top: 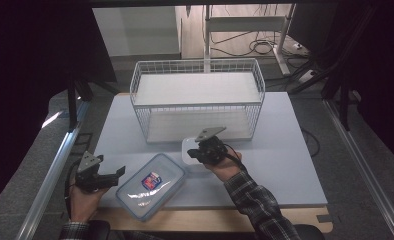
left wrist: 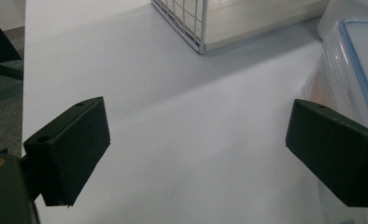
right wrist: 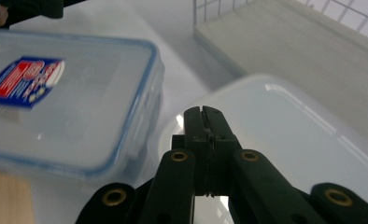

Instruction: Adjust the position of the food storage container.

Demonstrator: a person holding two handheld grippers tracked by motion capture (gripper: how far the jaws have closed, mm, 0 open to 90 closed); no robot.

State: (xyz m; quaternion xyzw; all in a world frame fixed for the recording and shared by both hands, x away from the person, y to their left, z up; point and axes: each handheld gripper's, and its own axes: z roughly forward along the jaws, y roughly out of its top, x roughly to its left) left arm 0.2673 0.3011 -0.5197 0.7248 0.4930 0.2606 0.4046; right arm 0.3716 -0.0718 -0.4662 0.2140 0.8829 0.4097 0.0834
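A clear plastic box (top: 151,184) with a blue-rimmed lid and a red and blue label lies at the front of the white board. Just right of it sits a smaller white lidded tub (top: 189,149). My right gripper (top: 194,153) is shut above that tub, its jaws pressed together with nothing between them. In the right gripper view the shut right gripper (right wrist: 204,115) hovers over the tub's lid (right wrist: 285,126), with the labelled box (right wrist: 65,98) to its left. My left gripper (top: 116,176) is open just left of the clear box; its pads (left wrist: 70,149) stand wide apart over bare board.
A white wire basket (top: 197,100) stands at the back of the board (top: 280,150), its corner (left wrist: 191,23) ahead of the left gripper. A wooden edge runs along the front. Dark frames and cables surround the table.
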